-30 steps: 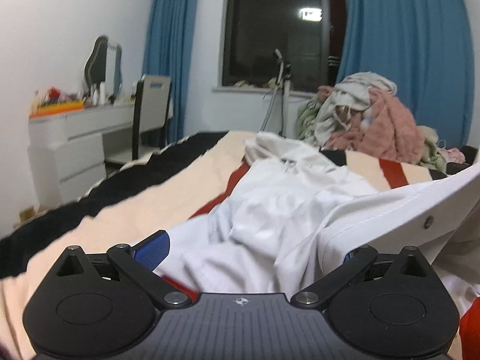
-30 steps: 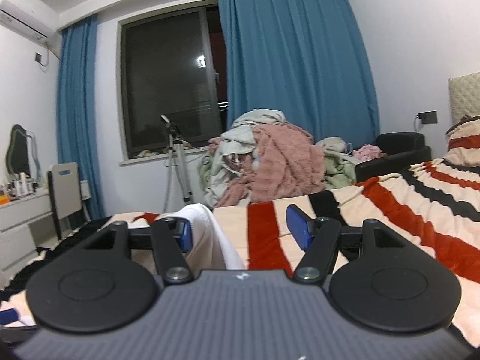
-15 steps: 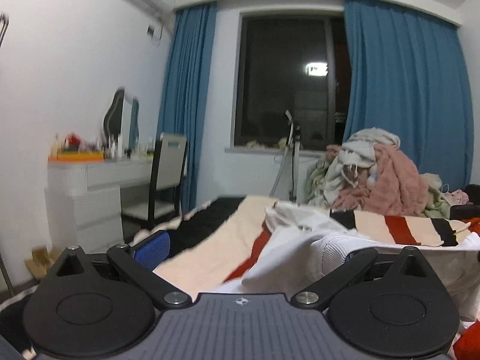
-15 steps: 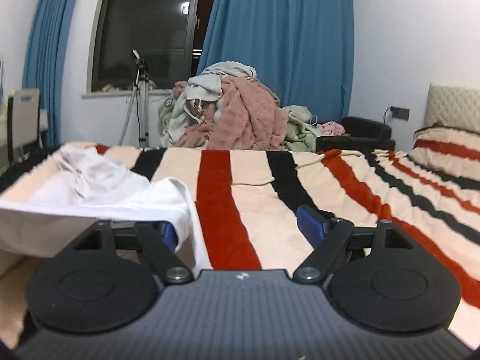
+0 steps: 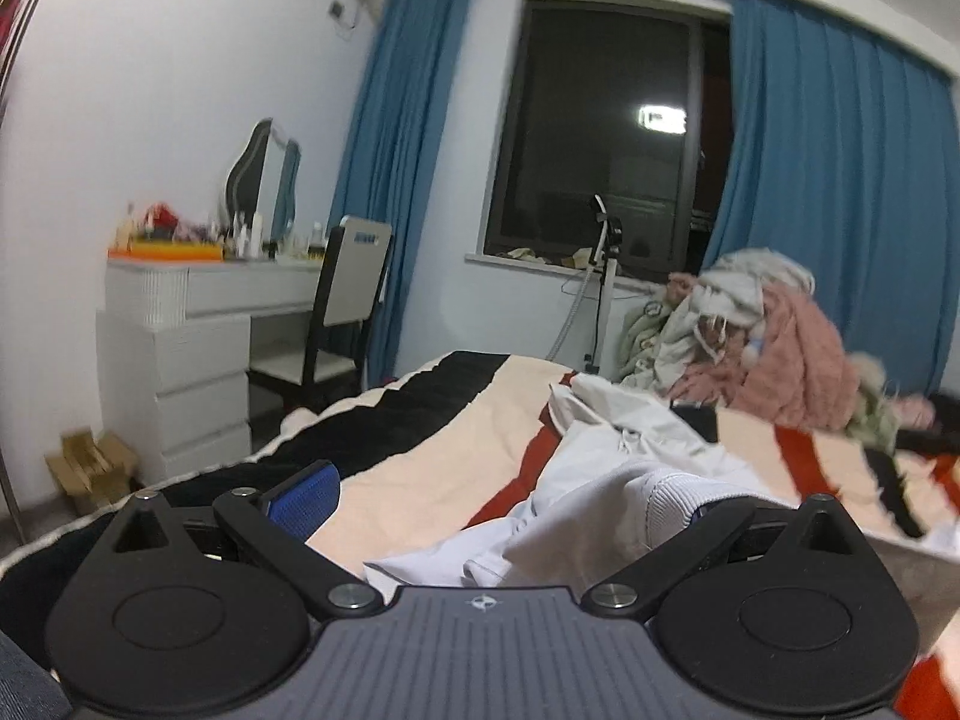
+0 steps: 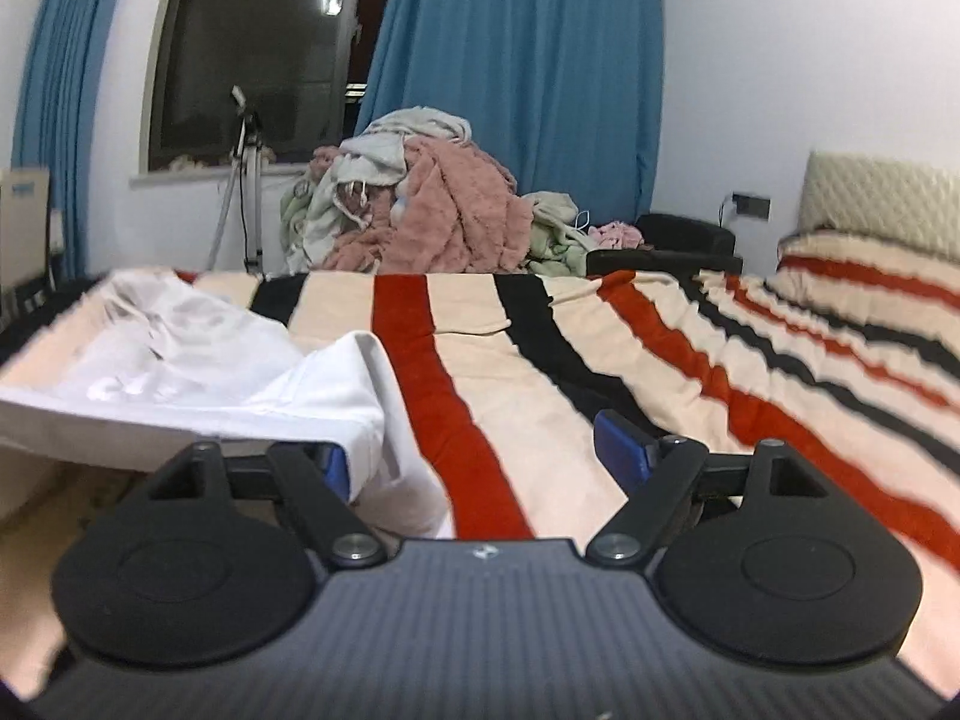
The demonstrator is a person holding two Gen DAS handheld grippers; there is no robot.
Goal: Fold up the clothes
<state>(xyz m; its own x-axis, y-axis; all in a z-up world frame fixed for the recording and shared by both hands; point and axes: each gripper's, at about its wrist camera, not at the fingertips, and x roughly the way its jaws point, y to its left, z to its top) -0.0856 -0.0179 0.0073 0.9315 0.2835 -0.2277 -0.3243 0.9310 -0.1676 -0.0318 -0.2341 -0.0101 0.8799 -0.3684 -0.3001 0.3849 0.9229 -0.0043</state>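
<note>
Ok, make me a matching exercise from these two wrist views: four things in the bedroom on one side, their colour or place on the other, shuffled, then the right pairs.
Things:
1. crumpled white garment
2. fluffy pink blanket
3. long window curtains
4. white dressing table

Colour or place:
A. blue, hanging beside the dark window
B. against the wall, with a chair at it
C. lying on the striped bedspread
D. on the clothes heap beyond the bed

Pairs: 1-C, 2-D, 3-A, 4-B

White walls, blue curtains (image 5: pixel 840 228), dark window (image 5: pixel 600 144), white dresser (image 5: pixel 180 348), chair (image 5: pixel 348 312), striped bed (image 6: pixel 660 360).
</note>
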